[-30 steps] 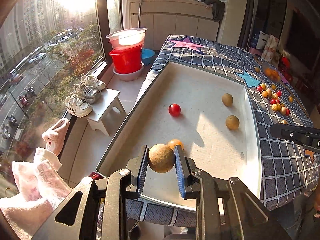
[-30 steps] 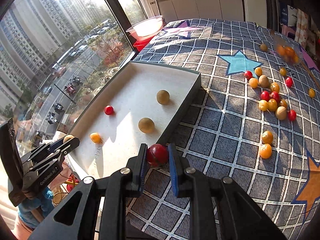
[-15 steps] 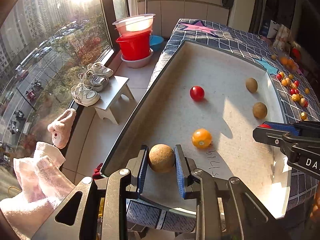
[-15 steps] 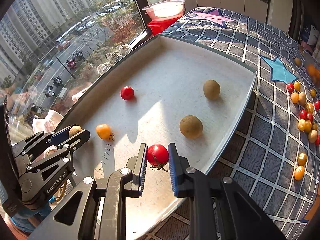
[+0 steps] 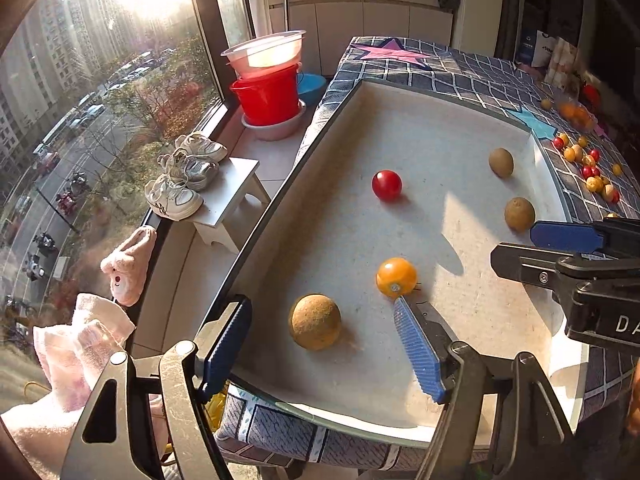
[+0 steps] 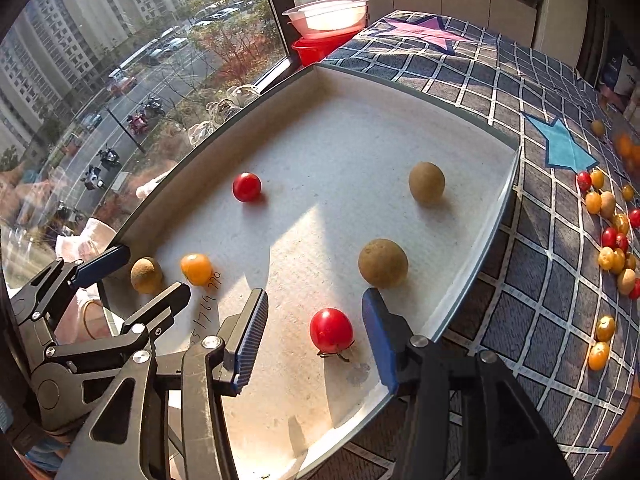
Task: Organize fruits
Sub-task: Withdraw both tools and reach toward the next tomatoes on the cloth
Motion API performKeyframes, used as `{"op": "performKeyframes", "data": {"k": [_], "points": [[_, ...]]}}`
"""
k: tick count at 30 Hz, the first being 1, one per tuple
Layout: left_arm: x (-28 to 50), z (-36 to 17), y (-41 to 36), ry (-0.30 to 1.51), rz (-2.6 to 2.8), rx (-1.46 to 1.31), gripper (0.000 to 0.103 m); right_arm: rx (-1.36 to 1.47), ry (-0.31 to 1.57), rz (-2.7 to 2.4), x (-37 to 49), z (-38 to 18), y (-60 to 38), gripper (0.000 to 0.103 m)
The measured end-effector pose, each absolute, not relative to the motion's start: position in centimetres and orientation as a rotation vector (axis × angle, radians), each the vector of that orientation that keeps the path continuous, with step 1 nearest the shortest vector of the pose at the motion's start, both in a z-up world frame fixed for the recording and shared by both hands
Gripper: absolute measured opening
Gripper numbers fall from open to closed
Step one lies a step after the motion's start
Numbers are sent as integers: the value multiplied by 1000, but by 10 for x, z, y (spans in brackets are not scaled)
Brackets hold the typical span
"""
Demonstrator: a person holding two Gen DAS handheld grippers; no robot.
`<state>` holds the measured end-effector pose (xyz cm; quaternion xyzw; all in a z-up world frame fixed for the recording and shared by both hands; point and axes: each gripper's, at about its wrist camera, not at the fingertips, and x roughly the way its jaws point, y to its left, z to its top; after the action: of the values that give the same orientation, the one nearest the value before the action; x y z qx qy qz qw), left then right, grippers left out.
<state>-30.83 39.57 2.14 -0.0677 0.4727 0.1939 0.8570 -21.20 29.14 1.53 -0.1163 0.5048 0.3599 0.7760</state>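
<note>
Both grippers have just sprung open. The left gripper (image 5: 320,340) has let go of the brown fruit (image 5: 315,322), which now sits free on the tray (image 5: 460,128) between its pads. The right gripper (image 6: 316,336) has likewise released the red tomato (image 6: 331,330) onto the tray's floor.

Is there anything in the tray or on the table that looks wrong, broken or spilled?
Nothing is broken or spilled. The only untidy part: many small fruits lie loose on the checked cloth beside the white tray, not sorted yet.
</note>
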Motion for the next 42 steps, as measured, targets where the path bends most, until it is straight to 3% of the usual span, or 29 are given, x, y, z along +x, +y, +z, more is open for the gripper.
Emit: {"op": "performKeyframes", "data": {"k": [2,5,15,25,42], "points": [[-309,22,396,989,408,-147,75,-217,1079,780,-210,23,286,64],[-311,28,394,983,402,-164,75,-170,1054,772,-207,35,273,80],[-299,64,351,924,308,-135,75,-74,1053,647,-186,46,196,80],[-265,85,259,923,134,-51,75,13,1073,437,-154,35,79,80],[-194,36,137,1009,-11,7,75,-44,1057,350,-101,10,14,80]]}}
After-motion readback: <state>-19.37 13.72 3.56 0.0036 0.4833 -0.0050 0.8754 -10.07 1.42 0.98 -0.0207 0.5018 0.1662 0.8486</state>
